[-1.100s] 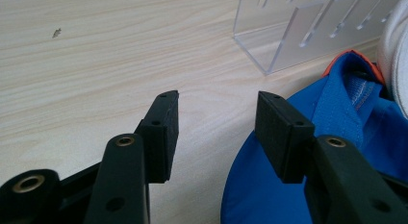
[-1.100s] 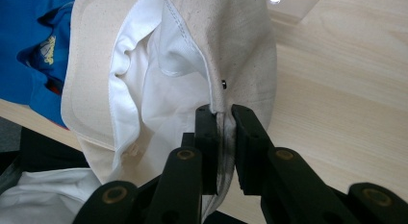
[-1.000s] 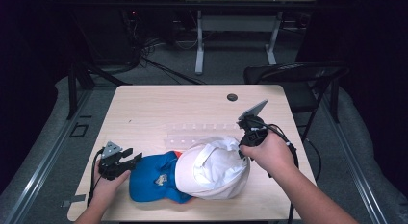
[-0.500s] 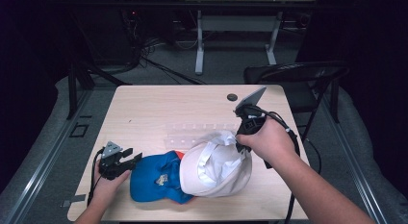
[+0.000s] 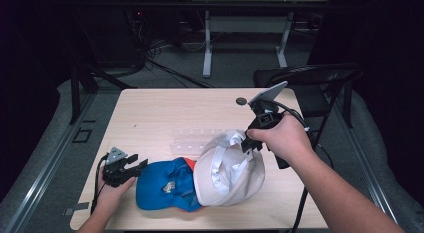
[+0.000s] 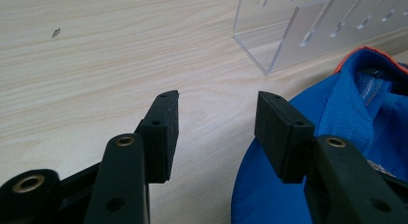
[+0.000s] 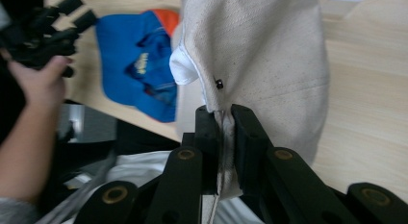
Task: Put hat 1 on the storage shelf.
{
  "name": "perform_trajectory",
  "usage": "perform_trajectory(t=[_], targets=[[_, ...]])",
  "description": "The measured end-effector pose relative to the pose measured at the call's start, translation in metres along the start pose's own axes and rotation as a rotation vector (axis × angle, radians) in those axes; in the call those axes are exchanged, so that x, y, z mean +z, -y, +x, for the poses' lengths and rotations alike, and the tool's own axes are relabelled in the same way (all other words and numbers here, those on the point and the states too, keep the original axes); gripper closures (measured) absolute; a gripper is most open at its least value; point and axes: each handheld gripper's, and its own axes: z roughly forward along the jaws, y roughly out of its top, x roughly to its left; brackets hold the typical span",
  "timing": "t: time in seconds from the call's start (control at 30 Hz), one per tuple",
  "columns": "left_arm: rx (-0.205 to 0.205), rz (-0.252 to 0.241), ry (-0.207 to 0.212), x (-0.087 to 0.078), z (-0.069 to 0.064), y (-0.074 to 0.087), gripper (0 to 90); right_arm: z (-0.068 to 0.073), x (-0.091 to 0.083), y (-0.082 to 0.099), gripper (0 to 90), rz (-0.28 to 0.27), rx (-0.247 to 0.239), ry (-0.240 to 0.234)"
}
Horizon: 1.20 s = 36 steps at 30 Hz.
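While the counter point(image 5: 160, 113) and the clear slotted rack point(image 5: 197, 140) on it look as they did a second ago, the white cap point(image 5: 230, 168) has tipped up on edge, its far side lifted off the blue cap point(image 5: 165, 185). The right tool point(image 7: 223, 113) is clamped tight on the white cap's rim and has risen with it. The left tool point(image 6: 216, 132) waits at the blue cap's brim, jaws wide and empty. Judging by this, the white cap is coming free for placing.
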Motion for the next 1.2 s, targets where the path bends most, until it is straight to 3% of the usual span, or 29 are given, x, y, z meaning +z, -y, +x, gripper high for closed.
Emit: perform_trajectory(t=[0.17,0.2,0.27,0.33,0.43,0.6,0.83,1.2], targets=[[-0.001,0.0,-0.001,0.0,0.0,0.0,51.5,-0.01,-0.005,-0.001,82.1,0.021,0.037,-0.15],[-0.001,0.001,-0.001,0.0,0.0,0.0,51.5,-0.013,-0.006,-0.001,82.2,0.015,0.047,-0.203],[-0.004,0.001,-0.002,0.0,0.0,0.0,51.5,-0.013,-0.008,0.0,82.2,-0.011,0.078,-0.241],[-0.004,0.0,-0.001,0.0,0.0,0.0,51.5,-0.015,-0.01,0.0,82.2,0.003,0.058,-0.251],[-0.005,0.001,-0.002,0.0,0.0,0.0,51.5,-0.015,-0.017,0.0,82.2,-0.017,0.084,-0.288],[-0.005,0.0,-0.002,0.0,0.0,0.0,51.5,-0.014,-0.033,0.0,82.2,-0.037,0.08,-0.322],[0.008,-0.01,-0.001,0.0,-0.004,0.0,51.5,-0.02,-0.059,-0.002,82.2,-0.128,0.082,-0.368],[0.04,-0.01,0.007,0.001,-0.011,-0.001,51.5,-0.014,-0.069,-0.022,82.2,-0.214,0.098,-0.441]])
